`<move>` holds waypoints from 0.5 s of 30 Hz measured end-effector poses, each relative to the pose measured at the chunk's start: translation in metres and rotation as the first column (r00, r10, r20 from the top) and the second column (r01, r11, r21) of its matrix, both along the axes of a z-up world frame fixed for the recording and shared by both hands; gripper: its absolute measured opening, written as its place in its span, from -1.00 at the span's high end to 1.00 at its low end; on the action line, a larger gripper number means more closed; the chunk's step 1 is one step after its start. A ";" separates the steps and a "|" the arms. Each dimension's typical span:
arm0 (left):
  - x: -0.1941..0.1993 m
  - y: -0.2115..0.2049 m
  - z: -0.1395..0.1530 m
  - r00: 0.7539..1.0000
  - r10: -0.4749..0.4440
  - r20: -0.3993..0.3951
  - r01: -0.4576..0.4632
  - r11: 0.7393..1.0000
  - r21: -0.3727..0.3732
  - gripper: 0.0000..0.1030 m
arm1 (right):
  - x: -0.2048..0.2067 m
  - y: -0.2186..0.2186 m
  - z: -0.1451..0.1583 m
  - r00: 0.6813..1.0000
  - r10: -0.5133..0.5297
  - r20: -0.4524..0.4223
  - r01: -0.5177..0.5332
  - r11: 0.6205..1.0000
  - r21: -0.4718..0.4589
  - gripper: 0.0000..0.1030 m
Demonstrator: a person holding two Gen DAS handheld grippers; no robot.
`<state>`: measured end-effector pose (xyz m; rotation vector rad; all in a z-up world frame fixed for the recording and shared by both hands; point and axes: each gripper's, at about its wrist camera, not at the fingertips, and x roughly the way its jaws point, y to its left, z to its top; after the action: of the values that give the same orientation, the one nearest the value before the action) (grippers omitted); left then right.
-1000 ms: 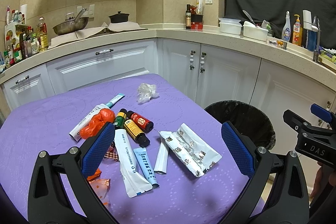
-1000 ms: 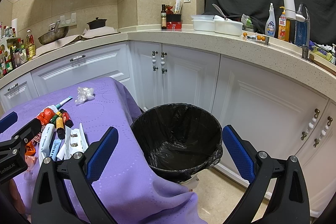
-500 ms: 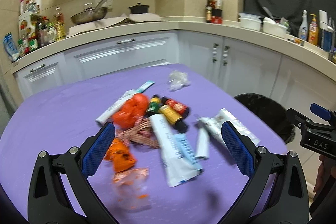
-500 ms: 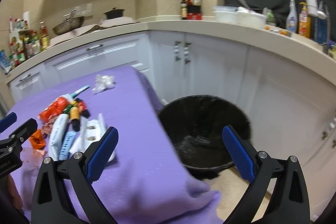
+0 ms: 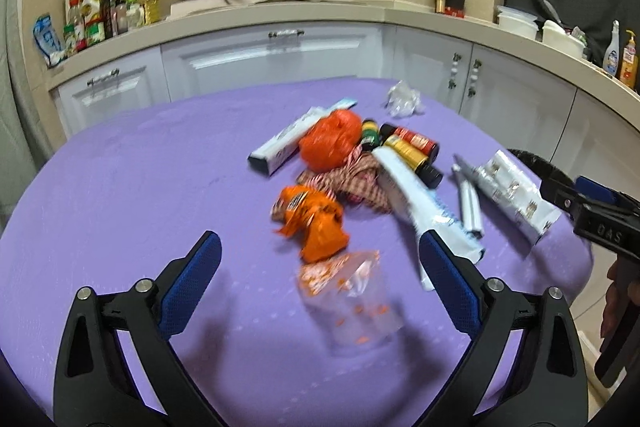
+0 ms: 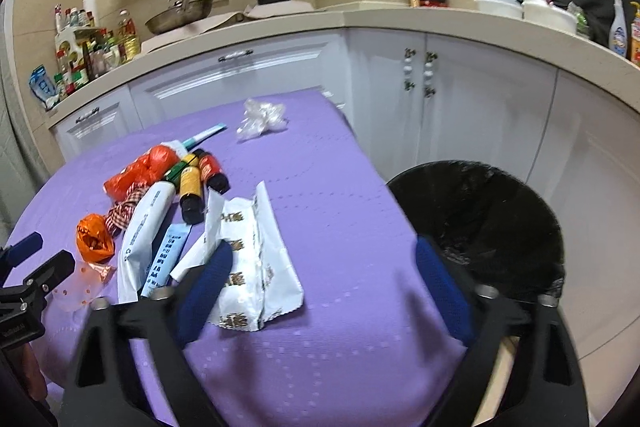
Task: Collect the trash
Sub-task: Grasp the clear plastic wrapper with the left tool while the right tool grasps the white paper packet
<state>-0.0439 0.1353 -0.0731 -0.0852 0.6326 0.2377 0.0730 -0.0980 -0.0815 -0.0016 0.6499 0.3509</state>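
- Kitchen corner with white cabinets (image 6: 248,83) behind us, and a bench (image 5: 120,195) under a purple cloth carrying the trash heap.
- Our left gripper (image 5: 320,283) hangs over the near side of the bench, fingers (image 5: 192,279) spread wide with nothing between them; a clear baggie with orange bits (image 5: 352,299) lies on the cloth right below the gap.
- Just past it sits a crumpled orange wrapper (image 5: 316,223), then a checkered scrap (image 5: 352,183), an orange bag (image 5: 332,139) and three small bottles (image 5: 408,151) all bunched together.
- Our right gripper (image 6: 324,287) is also spread and empty, its left finger over the white foil packet (image 6: 252,259) near the bench edge.
- Black-lined trash bin (image 6: 480,223) stands on the floor just beside the bench, to our right.
- Crumpled clear plastic (image 6: 260,119) lies apart at the far end.
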 end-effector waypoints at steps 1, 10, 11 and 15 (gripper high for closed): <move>-0.001 0.002 -0.002 1.000 0.003 -0.006 -0.003 1.000 -0.006 -0.75 | 0.001 0.002 -0.002 1.000 0.009 -0.012 -0.009 1.000 -0.001 -0.28; -0.011 0.003 -0.007 1.000 -0.017 -0.009 0.016 1.000 -0.027 -0.58 | 0.002 0.006 -0.011 0.999 0.034 -0.041 -0.033 0.999 0.004 -0.14; -0.011 0.002 -0.008 1.000 -0.022 -0.009 0.022 0.999 -0.026 -0.58 | 0.002 0.006 -0.011 0.998 0.034 -0.043 -0.034 0.999 0.005 -0.12; -0.006 -0.001 -0.013 0.999 -0.038 -0.022 0.037 0.999 -0.038 -0.37 | 0.004 0.007 -0.014 0.997 0.047 -0.058 -0.047 0.999 0.006 0.01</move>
<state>-0.0500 0.1346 -0.0863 -0.1072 0.6612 0.1906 0.0770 -0.0907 -0.0954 -0.0026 0.7076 0.3987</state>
